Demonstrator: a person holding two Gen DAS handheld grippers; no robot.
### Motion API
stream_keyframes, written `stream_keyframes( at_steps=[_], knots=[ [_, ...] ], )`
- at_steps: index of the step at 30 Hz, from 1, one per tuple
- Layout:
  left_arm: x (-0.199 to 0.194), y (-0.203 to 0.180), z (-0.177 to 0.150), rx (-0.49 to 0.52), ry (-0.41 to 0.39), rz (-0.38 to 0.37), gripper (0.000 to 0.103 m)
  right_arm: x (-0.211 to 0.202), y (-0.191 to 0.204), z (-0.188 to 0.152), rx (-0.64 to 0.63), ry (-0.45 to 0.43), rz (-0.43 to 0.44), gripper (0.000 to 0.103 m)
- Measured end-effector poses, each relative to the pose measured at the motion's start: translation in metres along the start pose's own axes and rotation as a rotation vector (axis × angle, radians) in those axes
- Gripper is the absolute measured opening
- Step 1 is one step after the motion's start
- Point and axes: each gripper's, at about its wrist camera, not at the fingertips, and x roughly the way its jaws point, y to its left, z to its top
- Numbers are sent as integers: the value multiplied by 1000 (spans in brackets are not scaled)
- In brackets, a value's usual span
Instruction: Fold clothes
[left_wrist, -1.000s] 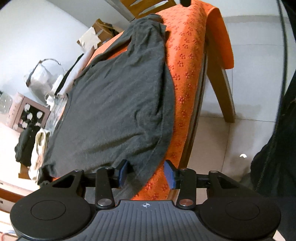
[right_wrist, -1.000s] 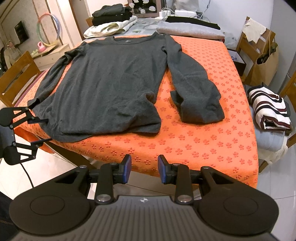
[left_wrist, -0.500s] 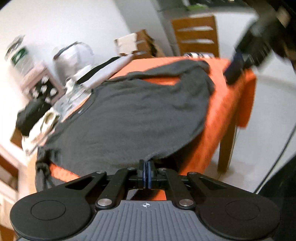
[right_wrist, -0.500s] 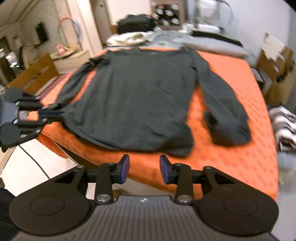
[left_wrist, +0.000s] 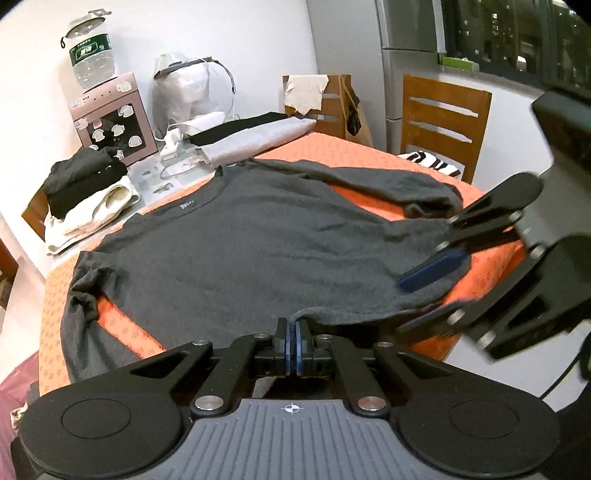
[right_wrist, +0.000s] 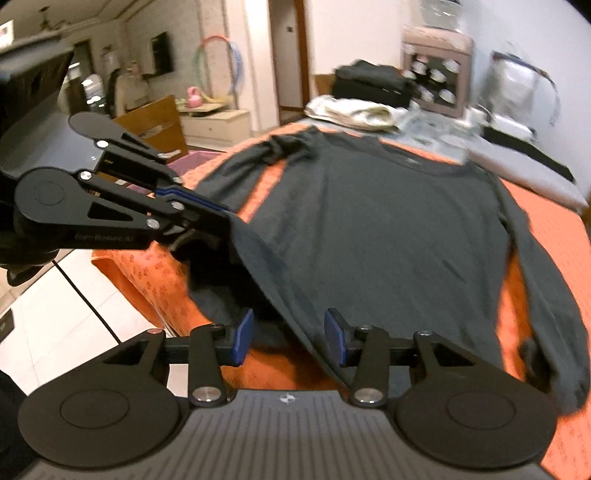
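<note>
Left gripper (left_wrist: 294, 341) just clenched on grey top (left_wrist: 258, 236) hem; right gripper (right_wrist: 289, 341) moved in, jaws spread astride hem corner; lift likely next.

A dark grey long-sleeved shirt (left_wrist: 258, 236) lies spread on the orange-covered table (left_wrist: 369, 155). The left tool (left_wrist: 294, 349) has its 2 blue pads pressed together on the shirt's near hem. The right tool (left_wrist: 430, 291) reaches in from the right, 1 blue pad resting on the shirt's corner.
</note>
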Motion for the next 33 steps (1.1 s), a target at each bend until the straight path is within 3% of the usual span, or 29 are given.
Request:
stream_keyframes(
  at_steps=[1, 3, 5, 16, 20, 23, 25, 26, 29, 31, 33],
  knots=[
    [0, 0, 0, 2, -3, 3, 6, 6, 4, 3, -22, -5, -2, 43],
    [0, -2, -2, 13, -9, 19, 8, 14, 9, 7, -56, 0, -13, 8],
    [1, -4, -7, 32, -16, 33, 10, 20, 12, 12, -84, -5, -28, 2],
    [14, -16, -36, 54, -6, 106, 45, -4, 16, 39, -87, -87, -85, 2],
    [19, -13, -41, 37, 11, 186, 45, -12, 14, 43, -63, -112, -102, 2],
    [17, -6, -42, 12, 21, 248, 38, -17, 10, 44, -41, -125, -113, 2],
    [16, -1, -42, -4, 28, 289, 10, -14, 8, 39, -26, -111, -112, 2],
    [15, 2, -42, -12, 31, 310, 3, -13, 7, 37, -18, -104, -112, 2],
    [13, 9, -43, -36, 41, 372, 3, -7, 6, 27, 0, -79, -110, 5],
    [-2, 19, -33, -134, 28, 367, 3, -1, 8, 15, -7, -60, -122, 18],
    [-17, 30, -24, -248, 23, 352, 3, 6, 10, 2, -20, -40, -144, 42]
  ],
)
